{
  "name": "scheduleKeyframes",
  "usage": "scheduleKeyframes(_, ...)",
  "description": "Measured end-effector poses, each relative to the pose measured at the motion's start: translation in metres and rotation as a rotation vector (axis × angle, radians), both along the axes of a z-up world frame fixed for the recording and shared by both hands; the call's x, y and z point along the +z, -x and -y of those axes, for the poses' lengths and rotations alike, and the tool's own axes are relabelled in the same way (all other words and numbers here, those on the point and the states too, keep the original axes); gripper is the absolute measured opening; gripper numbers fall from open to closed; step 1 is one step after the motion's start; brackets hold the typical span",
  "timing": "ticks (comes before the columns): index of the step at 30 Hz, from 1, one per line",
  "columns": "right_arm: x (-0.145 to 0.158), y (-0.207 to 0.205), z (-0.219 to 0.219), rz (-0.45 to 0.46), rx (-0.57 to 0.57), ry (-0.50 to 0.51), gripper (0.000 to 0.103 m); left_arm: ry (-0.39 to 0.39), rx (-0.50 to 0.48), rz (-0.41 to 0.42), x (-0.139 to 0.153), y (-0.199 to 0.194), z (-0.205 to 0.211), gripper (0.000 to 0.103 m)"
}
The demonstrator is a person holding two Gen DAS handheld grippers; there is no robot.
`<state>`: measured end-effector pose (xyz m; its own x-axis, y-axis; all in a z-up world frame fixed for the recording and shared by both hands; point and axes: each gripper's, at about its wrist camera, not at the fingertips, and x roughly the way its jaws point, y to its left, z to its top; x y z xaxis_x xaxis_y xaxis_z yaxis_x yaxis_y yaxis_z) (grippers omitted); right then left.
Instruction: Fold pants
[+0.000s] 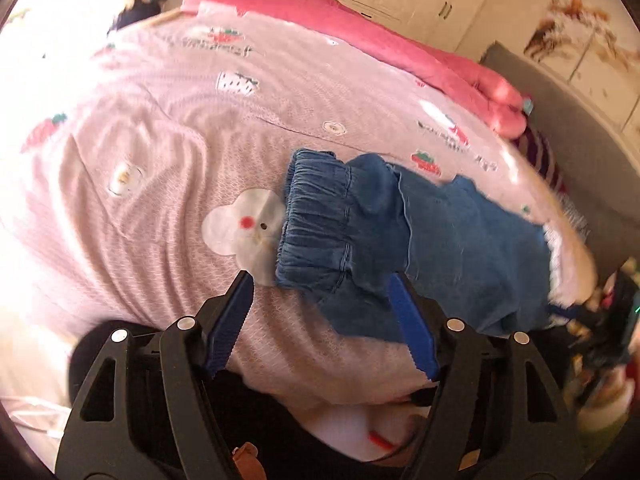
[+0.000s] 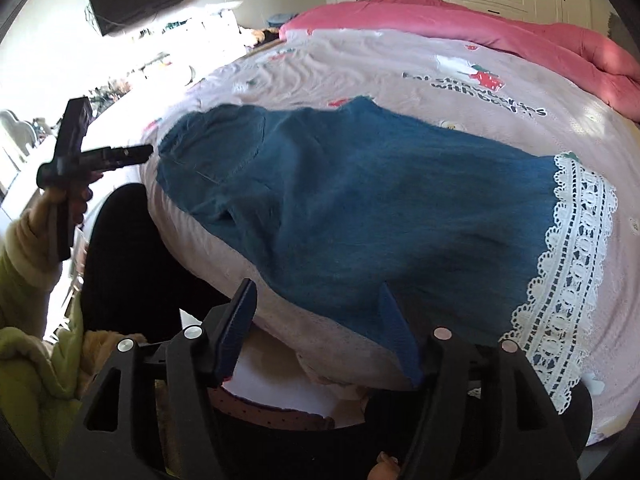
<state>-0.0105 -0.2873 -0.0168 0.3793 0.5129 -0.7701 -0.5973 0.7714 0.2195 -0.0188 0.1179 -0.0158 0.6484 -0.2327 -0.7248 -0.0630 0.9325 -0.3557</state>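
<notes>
The blue denim pants [image 1: 400, 236] lie flat on the pink printed bedsheet [image 1: 180, 140], near the bed's front edge. The left wrist view shows the elastic waistband [image 1: 316, 216]; the right wrist view instead shows the white lace hem [image 2: 568, 264]. The left gripper [image 1: 322, 284] is spread wide with nothing between its fingers, above the waistband end. The right gripper [image 2: 320, 296] is likewise spread and empty above the denim. Only the right view shows the person's left hand [image 2: 68, 200] gripping the other tool.
</notes>
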Motion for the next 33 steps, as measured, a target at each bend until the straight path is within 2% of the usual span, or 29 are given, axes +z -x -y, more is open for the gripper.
scheduleKeyframes(5, -0.002, -0.008, 0.028, -0.02, -0.116, -0.02, 0.066, 0.095, 0.027, -0.044, -0.017, -0.019, -0.013, 0.061)
scheduleKeyframes(6, -0.003, -0.01, 0.034, -0.036, -0.134, -0.046, 0.066, 0.112, 0.022, -0.049, -0.019, -0.022, -0.01, 0.046)
scheduleKeyframes(7, -0.003, -0.01, 0.037, -0.042, -0.137, -0.061, 0.066, 0.117, 0.019, -0.058, -0.021, -0.027, -0.006, 0.036)
scheduleKeyframes(10, -0.002, -0.008, 0.028, -0.027, -0.102, -0.051, 0.066, 0.071, 0.02, -0.055, -0.019, -0.037, 0.002, 0.031)
scheduleKeyframes(13, -0.002, -0.005, 0.014, -0.016, -0.046, -0.033, 0.066, 0.029, 0.009, -0.013, -0.003, -0.042, -0.001, 0.029)
scheduleKeyframes(16, -0.01, -0.009, 0.007, -0.044, -0.042, -0.001, 0.066, -0.034, 0.039, 0.042, 0.014, -0.041, -0.009, 0.029)
scheduleKeyframes(18, -0.021, -0.014, 0.007, -0.097, -0.055, 0.018, 0.066, -0.067, 0.056, 0.039, 0.012, -0.041, -0.015, 0.029)
scheduleKeyframes(21, -0.038, -0.02, 0.011, -0.163, -0.102, 0.047, 0.066, -0.056, 0.04, -0.02, -0.009, -0.04, -0.017, 0.029)
scheduleKeyframes(25, -0.037, -0.02, 0.024, -0.209, -0.134, 0.004, 0.066, -0.038, 0.007, -0.048, -0.02, -0.032, -0.015, 0.031)
scheduleKeyframes(27, -0.025, -0.016, 0.031, -0.179, -0.136, -0.019, 0.066, -0.035, -0.002, -0.044, -0.017, -0.028, -0.014, 0.032)
scheduleKeyframes(29, -0.001, -0.014, 0.045, -0.107, -0.161, -0.067, 0.068, -0.031, 0.001, -0.039, -0.013, -0.02, -0.017, 0.036)
scheduleKeyframes(30, 0.007, -0.014, 0.052, -0.078, -0.183, -0.074, 0.074, -0.032, 0.007, -0.033, -0.01, -0.016, -0.017, 0.04)
scheduleKeyframes(33, 0.032, -0.027, 0.086, 0.03, -0.308, -0.059, 0.077, -0.074, 0.048, 0.014, 0.009, 0.0, -0.021, 0.049)
